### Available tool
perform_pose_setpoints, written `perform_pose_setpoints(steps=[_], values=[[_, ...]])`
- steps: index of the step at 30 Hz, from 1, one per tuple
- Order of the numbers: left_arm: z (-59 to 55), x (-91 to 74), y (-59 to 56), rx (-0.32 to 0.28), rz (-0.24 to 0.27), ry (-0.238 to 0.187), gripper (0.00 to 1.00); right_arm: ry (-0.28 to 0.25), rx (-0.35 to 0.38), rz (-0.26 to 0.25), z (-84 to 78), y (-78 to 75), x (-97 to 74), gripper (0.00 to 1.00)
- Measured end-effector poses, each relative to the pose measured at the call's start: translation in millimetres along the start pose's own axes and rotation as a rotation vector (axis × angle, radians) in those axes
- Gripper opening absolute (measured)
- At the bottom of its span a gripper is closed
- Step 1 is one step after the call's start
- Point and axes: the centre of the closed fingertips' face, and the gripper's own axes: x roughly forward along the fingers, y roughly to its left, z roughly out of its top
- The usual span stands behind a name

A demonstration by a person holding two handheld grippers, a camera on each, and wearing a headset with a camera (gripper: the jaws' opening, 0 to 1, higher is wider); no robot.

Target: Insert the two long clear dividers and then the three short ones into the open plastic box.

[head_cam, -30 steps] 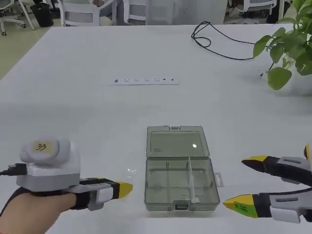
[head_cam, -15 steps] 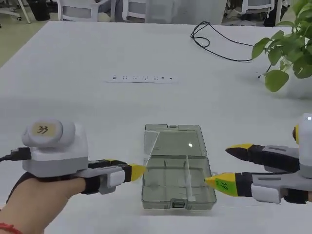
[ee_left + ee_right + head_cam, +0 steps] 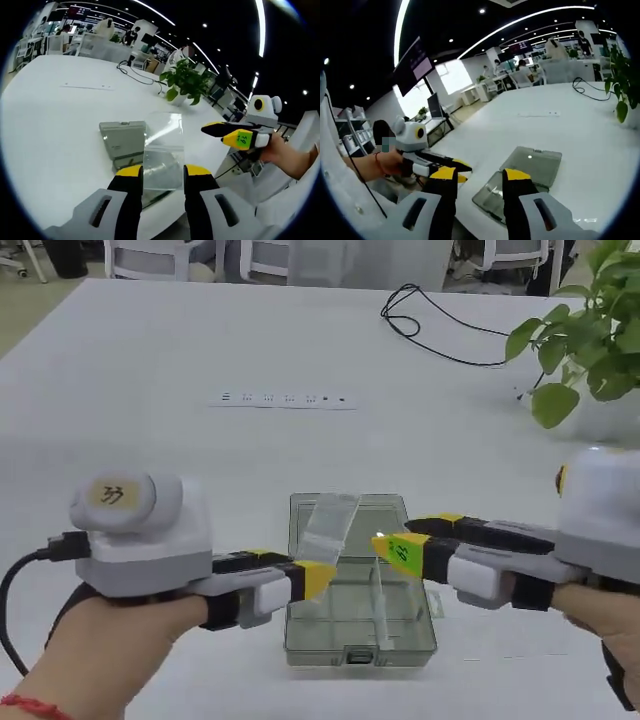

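The open grey plastic box (image 3: pixel 325 635) sits on the white table, its lid (image 3: pixel 385 512) lying flat behind it. One clear divider (image 3: pixel 382 606) stands lengthwise inside. My left gripper (image 3: pixel 315 580) is shut on another clear divider (image 3: pixel 330 523), which is tilted up over the box's left half. In the left gripper view this divider (image 3: pixel 162 150) rises between the jaws of the left gripper (image 3: pixel 161 171), with the box (image 3: pixel 120 142) beyond. My right gripper (image 3: pixel 400 533) hovers open above the box, close to the held divider's right side. The right gripper (image 3: pixel 480 174) has nothing between its fingers.
A white power strip (image 3: pixel 283 398) lies further back on the table. A black cable (image 3: pixel 430 315) loops at the far right, beside a potted plant (image 3: pixel 575 340). Chairs stand past the table's far edge.
My left gripper has taken a clear divider from the table left of the box and lifted it over the box. The right gripper has moved left and up toward it.
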Motion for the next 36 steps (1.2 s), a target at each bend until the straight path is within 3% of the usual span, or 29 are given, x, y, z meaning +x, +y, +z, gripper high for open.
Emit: perform_pose_setpoints(steps=[7,19,30,34,36], values=[[1.5,5.3,-11.7,0.032,-0.025,-0.002,0.30,0.009,0.094,-0.036,-8.6,-3.0,8.0,0.28],[1.4,10.3,-22.2,0.080,-0.038,0.017,0.30,0.003,0.206,-0.047,-16.5,0.7,17.4,0.17],[0.7,10.7,-22.6,0.095,-0.039,0.022,0.30,0.000,0.262,-0.056,-17.4,0.2,23.1,0.08],[0.9,11.9,-23.0,0.087,-0.041,0.019,0.31,-0.011,0.297,-0.081,-17.3,-1.4,22.4,0.07],[-0.4,12.0,-21.0,0.101,-0.034,0.025,0.24,-0.011,0.297,-0.081,-16.8,-1.2,22.1,0.07]])
